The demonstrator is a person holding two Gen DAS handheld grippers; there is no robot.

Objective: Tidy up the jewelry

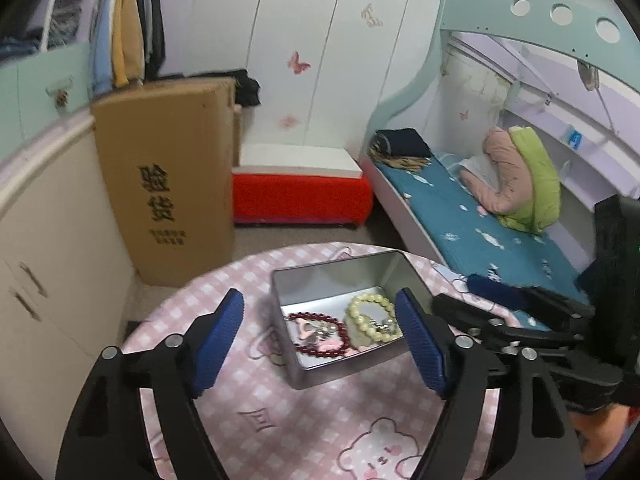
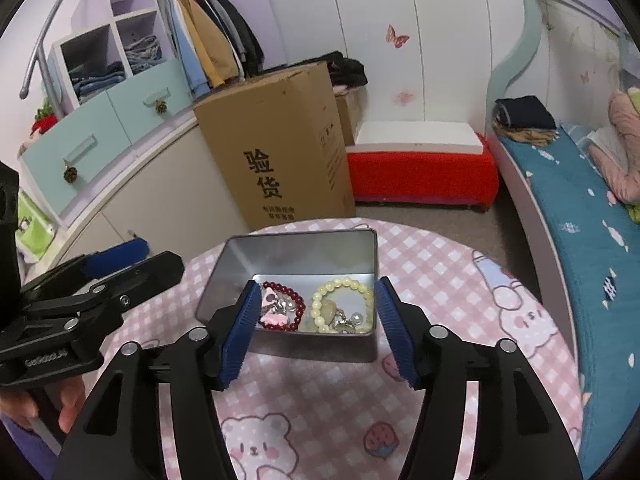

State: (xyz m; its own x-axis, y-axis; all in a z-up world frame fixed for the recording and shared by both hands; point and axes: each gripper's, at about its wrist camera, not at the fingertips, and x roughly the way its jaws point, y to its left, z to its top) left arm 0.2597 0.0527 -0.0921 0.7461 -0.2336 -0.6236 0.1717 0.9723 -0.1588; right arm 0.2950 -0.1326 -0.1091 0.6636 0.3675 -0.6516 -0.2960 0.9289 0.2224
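Note:
An open silver tin stands on the round table with a pink checked cloth. Inside lie a dark red bead bracelet, a cream pearl bracelet and small pink and silver pieces. My left gripper is open and empty, held just in front of the tin. My right gripper is open and empty, its fingers at the tin's near wall. Each gripper shows in the other's view: the right one, the left one.
A tall cardboard box stands behind the table, next to a red bench with a white top. A bed with a blue sheet runs along the right. Cabinets stand on the left.

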